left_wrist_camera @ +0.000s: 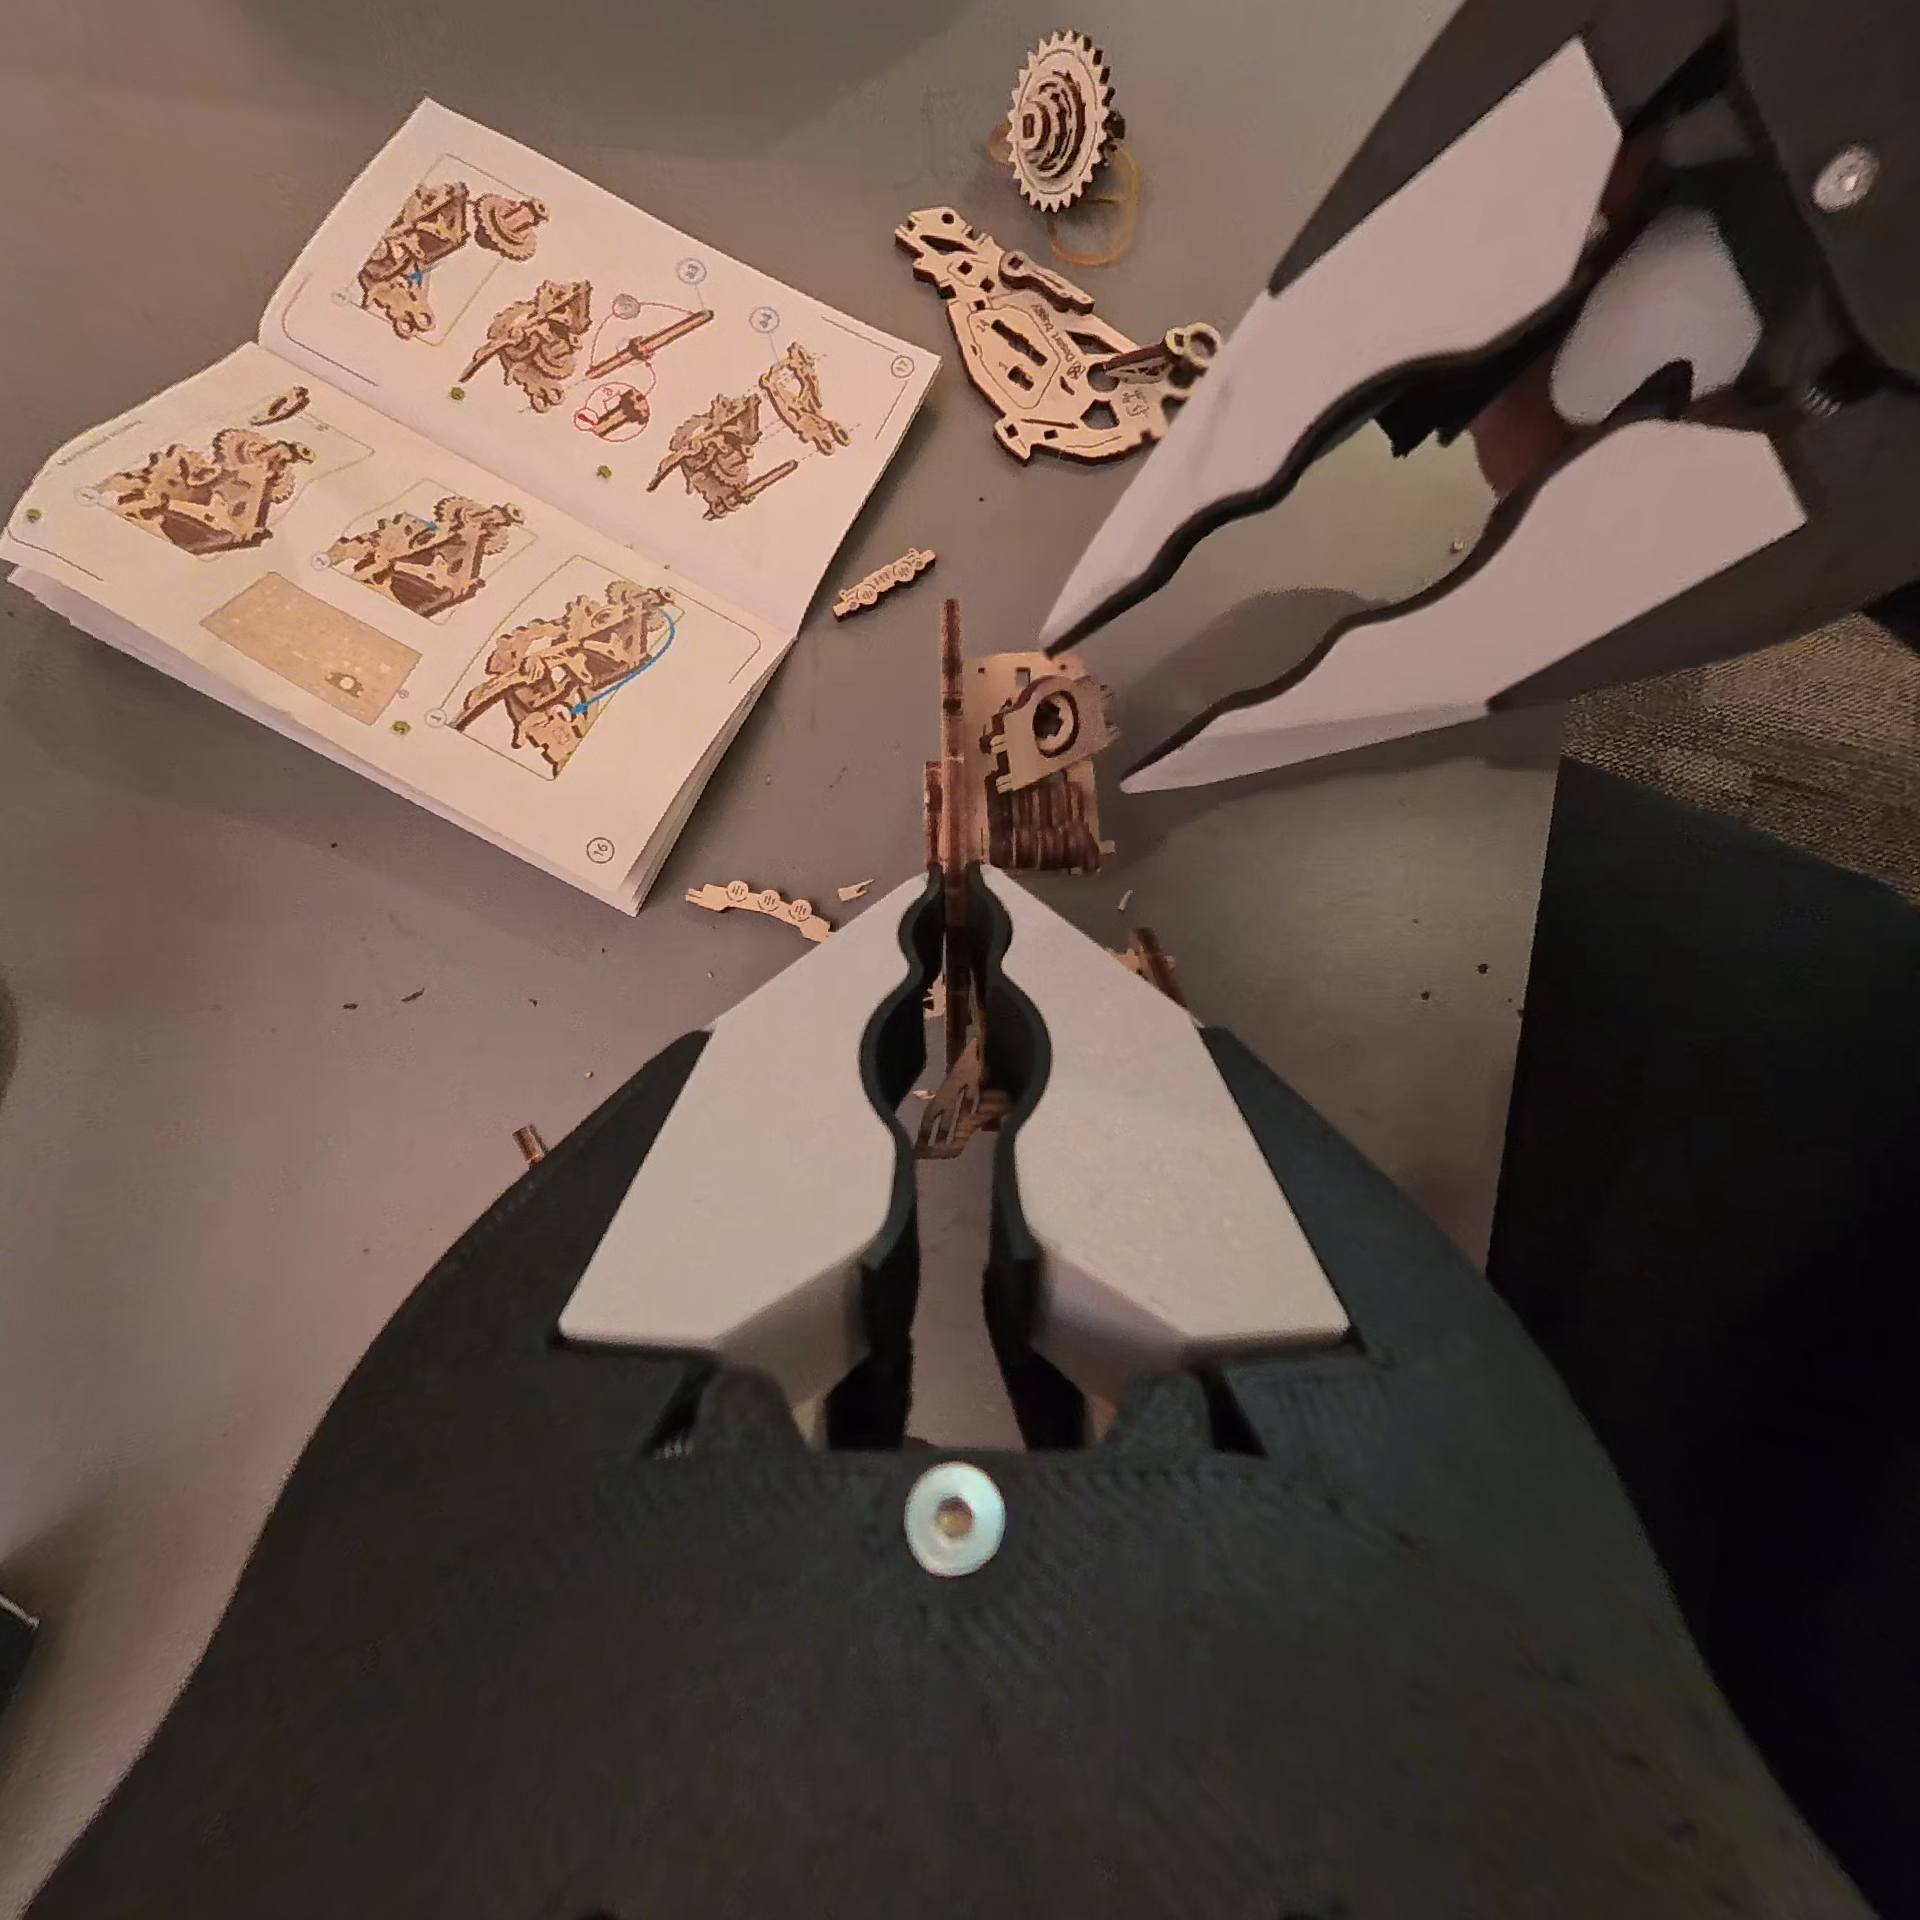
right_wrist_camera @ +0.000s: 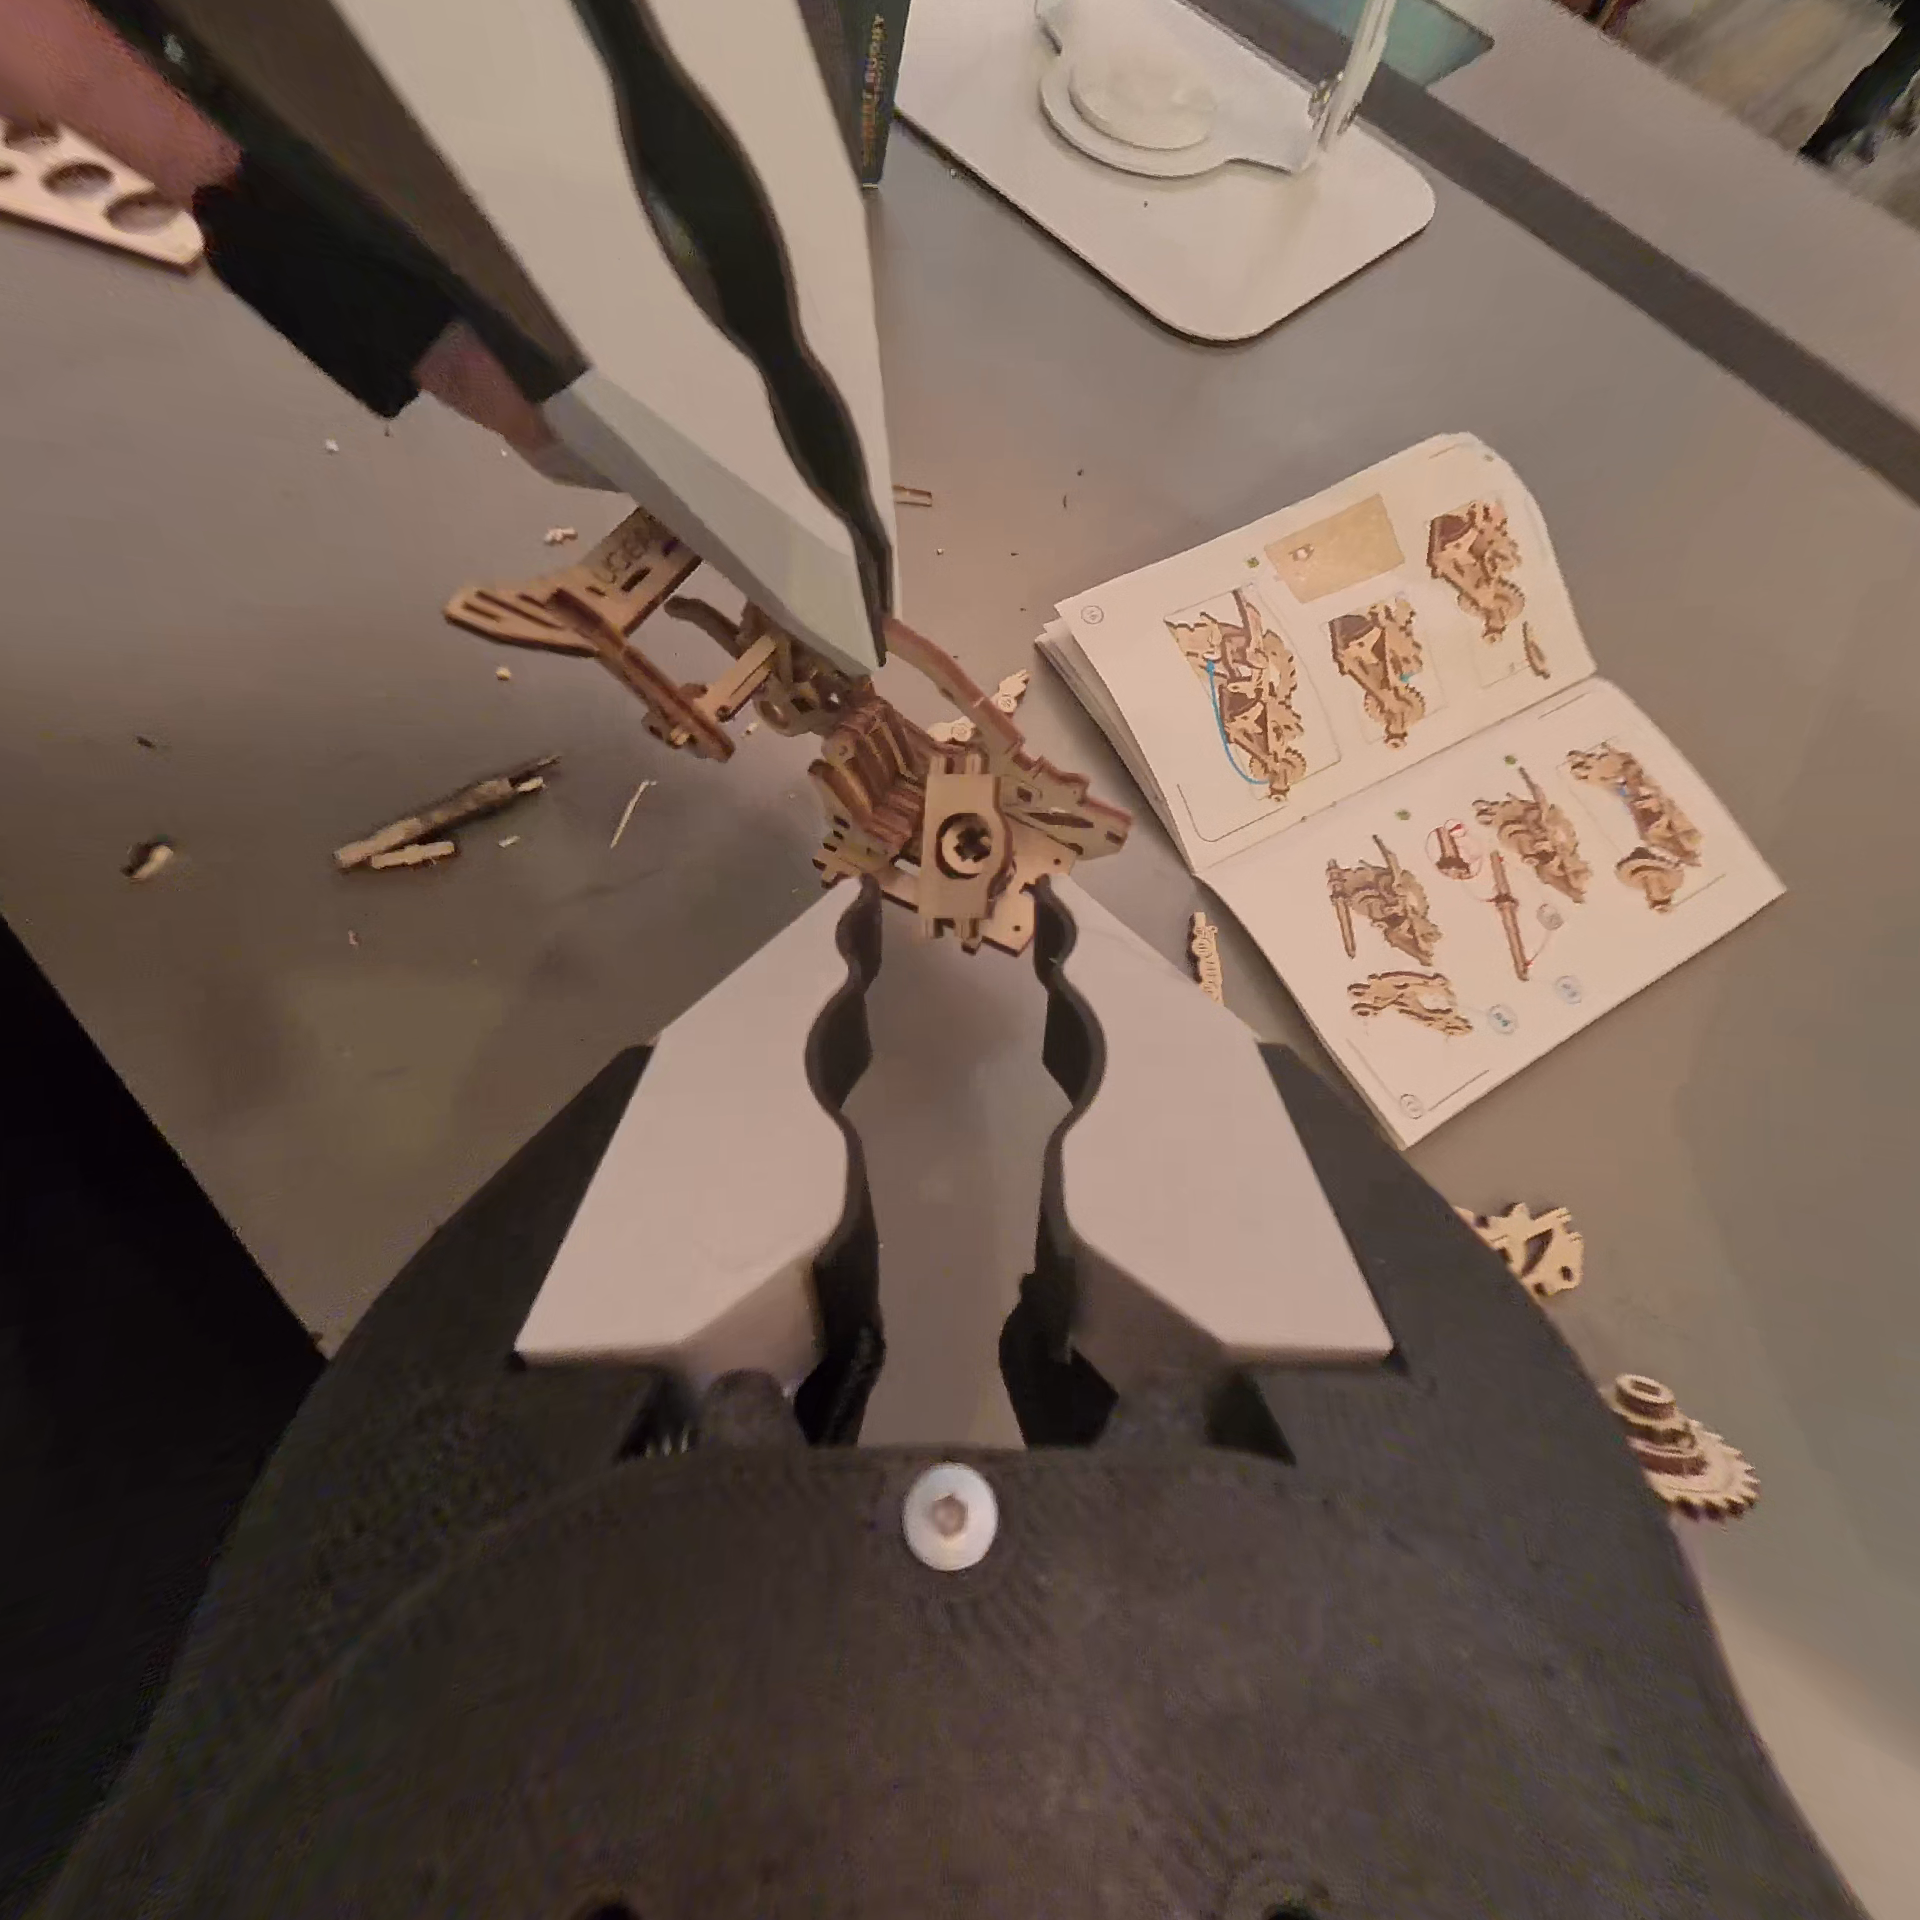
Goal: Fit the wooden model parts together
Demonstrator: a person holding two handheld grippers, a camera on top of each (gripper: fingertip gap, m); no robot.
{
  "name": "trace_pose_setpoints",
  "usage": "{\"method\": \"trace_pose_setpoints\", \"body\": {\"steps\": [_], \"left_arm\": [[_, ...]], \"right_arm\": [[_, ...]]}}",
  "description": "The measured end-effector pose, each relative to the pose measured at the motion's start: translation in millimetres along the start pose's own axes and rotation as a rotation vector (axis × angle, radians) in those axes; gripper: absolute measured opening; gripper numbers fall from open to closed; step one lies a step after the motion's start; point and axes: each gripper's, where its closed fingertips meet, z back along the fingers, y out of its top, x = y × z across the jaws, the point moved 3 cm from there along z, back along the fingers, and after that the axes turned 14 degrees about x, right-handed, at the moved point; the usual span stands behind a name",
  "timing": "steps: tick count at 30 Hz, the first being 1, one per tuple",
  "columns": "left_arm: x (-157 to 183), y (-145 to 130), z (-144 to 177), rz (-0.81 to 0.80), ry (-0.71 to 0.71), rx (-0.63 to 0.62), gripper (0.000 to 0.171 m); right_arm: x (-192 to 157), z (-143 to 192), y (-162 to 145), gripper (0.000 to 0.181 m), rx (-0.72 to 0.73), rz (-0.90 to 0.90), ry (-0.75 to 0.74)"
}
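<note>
I am pinching the wooden model [right_wrist_camera: 914,790] by its thin frame in my closed left gripper [left_wrist_camera: 951,883] while my right gripper [right_wrist_camera: 951,909], half-open and empty, is nearing its hub block just ahead, needing a squared-up grasp next.

Instruction booklet [left_wrist_camera: 416,509] lying open at upper left of the left wrist view, toothed gear [left_wrist_camera: 1060,120] sitting at top centre, flat frame piece [left_wrist_camera: 1039,343] lying below it, partly built model [left_wrist_camera: 1023,769] standing at centre
</note>
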Motion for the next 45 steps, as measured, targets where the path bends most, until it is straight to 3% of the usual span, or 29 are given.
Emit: {"method": "trace_pose_setpoints", "body": {"steps": [9, 25, 45], "left_arm": [[1.9, 0.3, 0.5, 0.008, -0.004, 0.003, 0.000], [2.4, 1.4, -1.0, -0.036, 0.038, -0.005, 0.001], [4.3, 0.9, -3.2, -0.114, 0.110, -0.007, 0.000]], "right_arm": [[-3.2, -3.2, -2.2, 0.013, 0.009, 0.136, -0.081], [-0.1, 1.2, 1.5, 0.012, -0.087, -0.247, 0.001], [5.4, -3.9, -0.6, 0.012, -0.221, -0.418, 0.016]]}}
